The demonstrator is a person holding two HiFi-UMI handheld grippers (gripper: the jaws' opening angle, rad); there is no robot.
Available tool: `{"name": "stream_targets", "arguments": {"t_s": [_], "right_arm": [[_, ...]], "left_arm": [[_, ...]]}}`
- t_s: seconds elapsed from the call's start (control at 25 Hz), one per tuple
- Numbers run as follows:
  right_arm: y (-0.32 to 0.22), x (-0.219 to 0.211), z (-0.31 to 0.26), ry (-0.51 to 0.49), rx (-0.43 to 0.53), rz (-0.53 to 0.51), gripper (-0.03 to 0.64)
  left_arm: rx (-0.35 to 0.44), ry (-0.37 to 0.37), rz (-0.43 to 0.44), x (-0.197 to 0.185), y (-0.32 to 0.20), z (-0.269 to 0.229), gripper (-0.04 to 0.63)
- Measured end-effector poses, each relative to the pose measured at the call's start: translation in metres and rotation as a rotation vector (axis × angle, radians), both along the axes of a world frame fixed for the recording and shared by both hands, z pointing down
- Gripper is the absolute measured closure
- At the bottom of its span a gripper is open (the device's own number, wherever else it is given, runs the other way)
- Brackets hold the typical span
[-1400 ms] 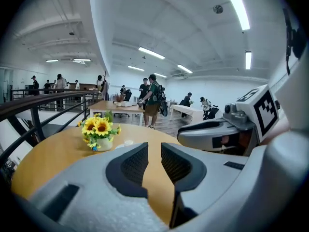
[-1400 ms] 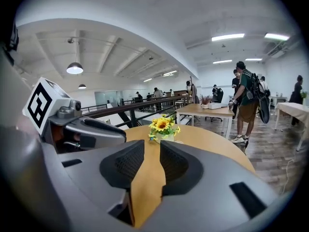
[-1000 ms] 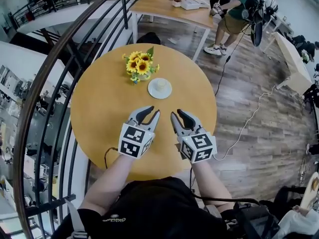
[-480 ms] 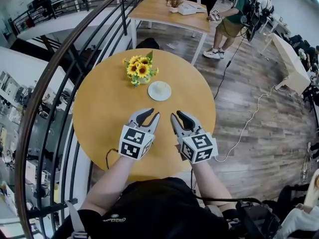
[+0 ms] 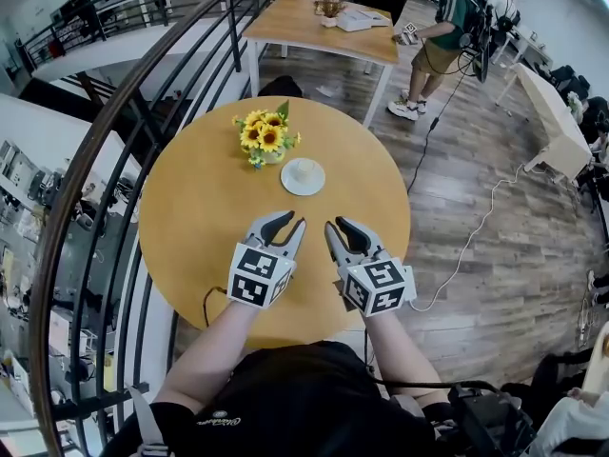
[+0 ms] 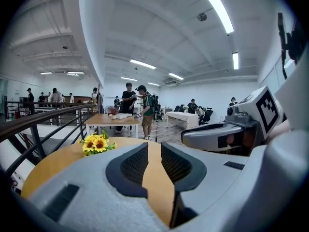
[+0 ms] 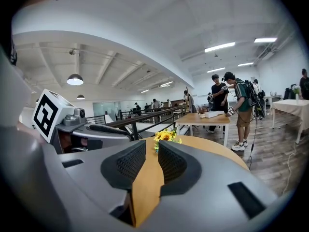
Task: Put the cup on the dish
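Observation:
A small white cup (image 5: 304, 168) stands on a white dish (image 5: 289, 181) toward the far side of the round wooden table (image 5: 200, 198), just right of a bunch of sunflowers (image 5: 265, 136). My left gripper (image 5: 288, 222) and right gripper (image 5: 335, 226) hover side by side over the table's near half, well short of the dish. Both are shut with nothing between the pads. In the left gripper view (image 6: 153, 146) and the right gripper view (image 7: 150, 146) only table wood shows in the thin slit. The cup is hidden behind the jaws in both.
A curved black railing (image 5: 114, 122) borders the table on the left. A rectangular wooden table (image 5: 324, 22) and a standing person (image 5: 442, 27) are beyond. A cable (image 5: 476, 227) trails across the wood floor on the right.
The right gripper's jaws have drawn closer together. Both grippers stay in about the same place, and the head view has shifted slightly.

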State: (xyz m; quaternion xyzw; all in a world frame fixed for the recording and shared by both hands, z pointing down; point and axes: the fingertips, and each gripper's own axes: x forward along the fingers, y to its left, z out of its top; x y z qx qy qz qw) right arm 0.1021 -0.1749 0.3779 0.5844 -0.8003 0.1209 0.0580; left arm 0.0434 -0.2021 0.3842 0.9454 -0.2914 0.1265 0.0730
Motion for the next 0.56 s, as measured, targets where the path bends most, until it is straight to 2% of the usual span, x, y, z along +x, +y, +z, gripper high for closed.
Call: {"name": "stream_targets", "arguments": {"t_s": [0.56], "right_arm": [[0.004, 0.004, 0.009, -0.006, -0.009, -0.003, 0.543]], "left_arm": [[-0.013, -0.007, 0.0, 0.007, 0.004, 0.011, 0.511]]}}
